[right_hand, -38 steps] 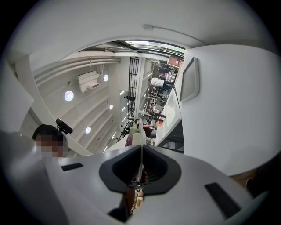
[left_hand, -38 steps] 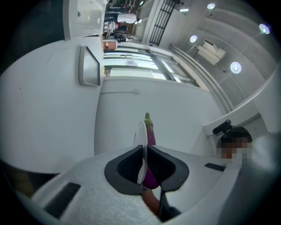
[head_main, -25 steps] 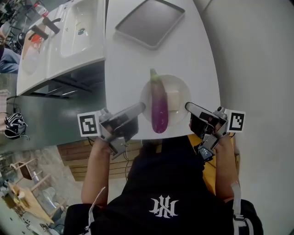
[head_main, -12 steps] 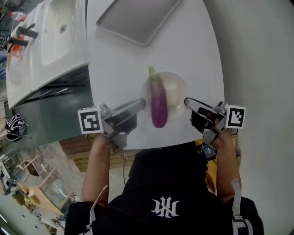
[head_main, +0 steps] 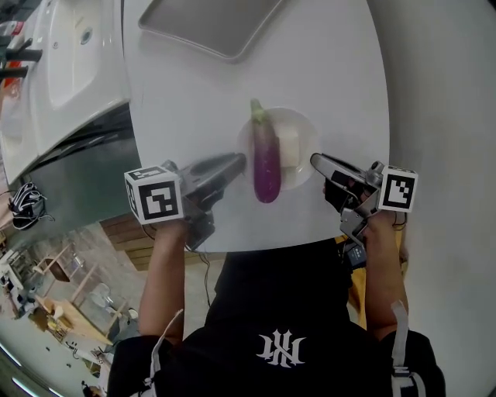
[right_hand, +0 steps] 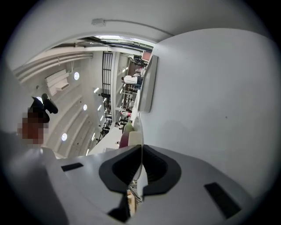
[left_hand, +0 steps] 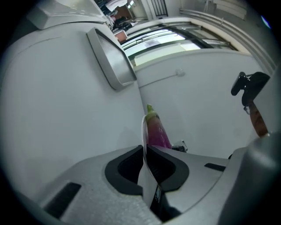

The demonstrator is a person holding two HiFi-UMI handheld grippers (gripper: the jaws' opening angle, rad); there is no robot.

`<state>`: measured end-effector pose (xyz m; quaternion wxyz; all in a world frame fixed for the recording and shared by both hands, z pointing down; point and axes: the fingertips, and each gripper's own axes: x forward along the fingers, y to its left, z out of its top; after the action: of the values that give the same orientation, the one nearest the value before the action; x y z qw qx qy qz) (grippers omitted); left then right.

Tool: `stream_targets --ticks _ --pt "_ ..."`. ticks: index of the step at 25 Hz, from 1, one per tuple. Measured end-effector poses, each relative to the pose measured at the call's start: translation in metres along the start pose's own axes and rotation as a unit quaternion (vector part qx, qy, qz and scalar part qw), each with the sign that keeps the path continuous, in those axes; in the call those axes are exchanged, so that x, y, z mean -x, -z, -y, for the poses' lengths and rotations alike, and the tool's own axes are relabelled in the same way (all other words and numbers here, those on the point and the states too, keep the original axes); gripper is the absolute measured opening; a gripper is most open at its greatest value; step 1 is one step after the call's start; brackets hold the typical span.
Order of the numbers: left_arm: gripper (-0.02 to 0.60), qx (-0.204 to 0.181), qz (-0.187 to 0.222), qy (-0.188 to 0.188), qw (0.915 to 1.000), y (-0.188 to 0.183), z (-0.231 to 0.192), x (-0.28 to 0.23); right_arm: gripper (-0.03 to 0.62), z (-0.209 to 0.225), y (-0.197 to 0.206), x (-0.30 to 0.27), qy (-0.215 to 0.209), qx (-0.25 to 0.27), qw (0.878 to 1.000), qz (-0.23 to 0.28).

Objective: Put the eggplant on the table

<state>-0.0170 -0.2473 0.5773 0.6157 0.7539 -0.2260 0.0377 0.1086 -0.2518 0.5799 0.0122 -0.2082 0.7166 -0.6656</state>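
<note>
A white table [head_main: 325, 77] is seen across the upper frame, a sink [head_main: 70, 54] at upper left, a grey tray [head_main: 209, 19] at the top edge; a plate [head_main: 304, 132] is held at centre; the eggplant [head_main: 266, 159] is laid on it, long axis top to bottom, stem toward the top; the plate's rim is pinched on opposite sides by the left gripper [head_main: 237, 161] and the right gripper [head_main: 317, 160].

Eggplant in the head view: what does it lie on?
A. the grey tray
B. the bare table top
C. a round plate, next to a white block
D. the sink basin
C: the eggplant lies across the plate, with the white block beside it on that plate; the grey tray sits farther back on the table.
</note>
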Motion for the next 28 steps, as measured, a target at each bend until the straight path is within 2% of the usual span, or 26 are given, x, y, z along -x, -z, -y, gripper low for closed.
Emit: stream_targets --ticks 6,10,15,21,24,28 --pt "0.021 -0.043 -0.033 -0.055 0.997 0.001 -0.023 -0.011 0.012 0.022 -0.006 -0.008 0.051 0.016 0.998 -0.018" --pt "0.028 -0.074 -0.055 -0.094 0.9913 0.006 -0.031 -0.017 0.012 0.027 -0.008 -0.011 0.077 0.051 0.995 -0.03" --pt "0.032 -0.095 -0.069 -0.126 0.9851 0.018 -0.031 -0.019 0.012 0.036 0.002 -0.002 0.117 0.073 0.99 -0.037" --pt "0.037 -0.124 -0.102 -0.172 0.9719 0.025 -0.05 -0.017 0.015 0.048 0.004 -0.014 0.165 0.13 0.976 -0.061" --pt "0.044 -0.147 -0.127 -0.196 0.9612 0.023 -0.061 -0.015 0.019 0.052 0.0 -0.025 0.192 0.153 0.967 -0.073" --pt "0.054 -0.172 -0.139 -0.215 0.9513 0.02 -0.063 -0.018 0.021 0.057 -0.003 -0.025 0.202 0.156 0.964 -0.075"
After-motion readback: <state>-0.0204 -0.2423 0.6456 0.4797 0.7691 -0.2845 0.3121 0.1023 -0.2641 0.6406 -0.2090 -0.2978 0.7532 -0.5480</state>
